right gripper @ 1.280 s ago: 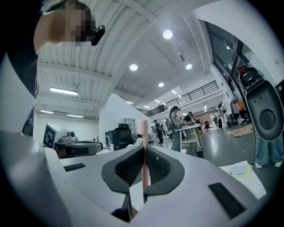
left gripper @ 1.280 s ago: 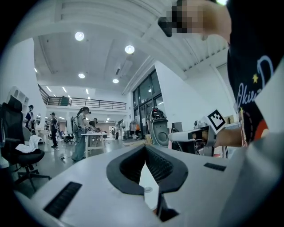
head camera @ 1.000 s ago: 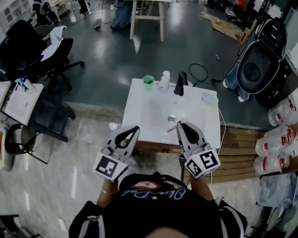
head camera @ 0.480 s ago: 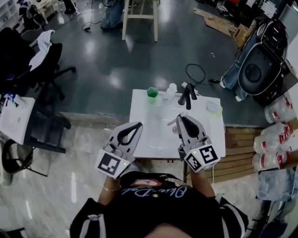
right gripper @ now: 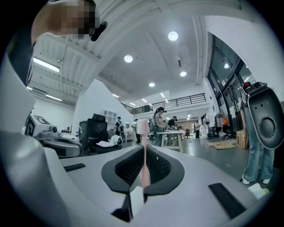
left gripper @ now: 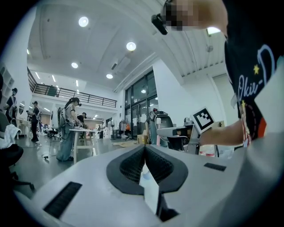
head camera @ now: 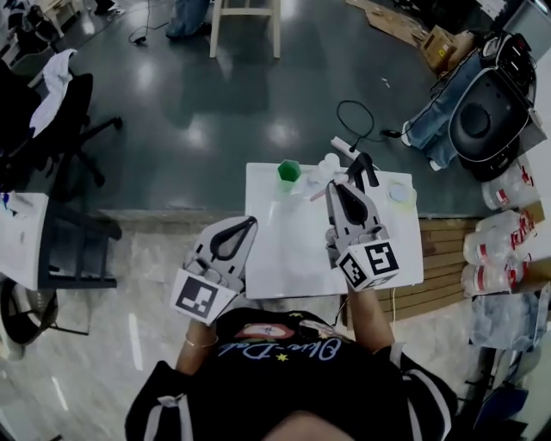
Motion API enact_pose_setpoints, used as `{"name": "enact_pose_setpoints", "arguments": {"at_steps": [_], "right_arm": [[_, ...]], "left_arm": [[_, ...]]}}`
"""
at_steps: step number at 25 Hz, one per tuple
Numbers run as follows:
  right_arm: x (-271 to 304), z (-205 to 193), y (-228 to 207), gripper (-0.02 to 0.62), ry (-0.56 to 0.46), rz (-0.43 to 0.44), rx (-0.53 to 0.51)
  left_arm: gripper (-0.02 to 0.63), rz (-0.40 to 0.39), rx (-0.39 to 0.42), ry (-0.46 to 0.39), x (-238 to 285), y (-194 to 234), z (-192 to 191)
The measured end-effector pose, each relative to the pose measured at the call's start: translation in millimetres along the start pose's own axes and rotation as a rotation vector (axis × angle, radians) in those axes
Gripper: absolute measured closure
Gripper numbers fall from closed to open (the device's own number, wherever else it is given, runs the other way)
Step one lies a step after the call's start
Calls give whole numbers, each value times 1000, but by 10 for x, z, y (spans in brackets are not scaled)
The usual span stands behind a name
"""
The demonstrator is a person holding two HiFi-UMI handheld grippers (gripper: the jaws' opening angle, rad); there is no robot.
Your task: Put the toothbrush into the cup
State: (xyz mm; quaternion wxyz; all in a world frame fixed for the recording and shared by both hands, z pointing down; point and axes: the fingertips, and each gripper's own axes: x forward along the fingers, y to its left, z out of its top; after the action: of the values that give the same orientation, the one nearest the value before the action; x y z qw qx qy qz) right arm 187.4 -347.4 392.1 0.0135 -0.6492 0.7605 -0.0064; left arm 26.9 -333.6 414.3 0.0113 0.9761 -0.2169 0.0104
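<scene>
A small green cup (head camera: 288, 170) stands at the back edge of the white table (head camera: 284, 258), beside a white bottle (head camera: 331, 163). My right gripper (head camera: 338, 187) is held over the table's back right part, shut on a pink toothbrush (head camera: 318, 192) whose end pokes out to the left, toward the cup. In the right gripper view the toothbrush (right gripper: 143, 150) stands upright between the shut jaws, bristle head up. My left gripper (head camera: 248, 224) hovers at the table's front left corner, shut and empty. The left gripper view shows those jaws (left gripper: 144, 150) closed with nothing between them.
A black faucet (head camera: 362, 167) rises just behind the right gripper, with a pale dish (head camera: 400, 194) to its right. A black office chair (head camera: 47, 103) is at the left, a stool (head camera: 244, 21) behind, and a large black device (head camera: 489, 116) and packed bottles (head camera: 495, 258) at the right.
My right gripper has carried the toothbrush from the table's front toward the back, closer to the bottle and cup. The left gripper has stayed near the front left corner.
</scene>
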Motion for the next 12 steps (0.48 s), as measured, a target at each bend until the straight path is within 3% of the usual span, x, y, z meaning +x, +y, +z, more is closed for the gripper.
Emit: {"name": "enact_pose_setpoints", "arguments": {"at_steps": [12], "right_arm": [[750,-370,-157,584,69,-67,-39]], "left_arm": [[607,2,-17,36,-81,615,-140]]}}
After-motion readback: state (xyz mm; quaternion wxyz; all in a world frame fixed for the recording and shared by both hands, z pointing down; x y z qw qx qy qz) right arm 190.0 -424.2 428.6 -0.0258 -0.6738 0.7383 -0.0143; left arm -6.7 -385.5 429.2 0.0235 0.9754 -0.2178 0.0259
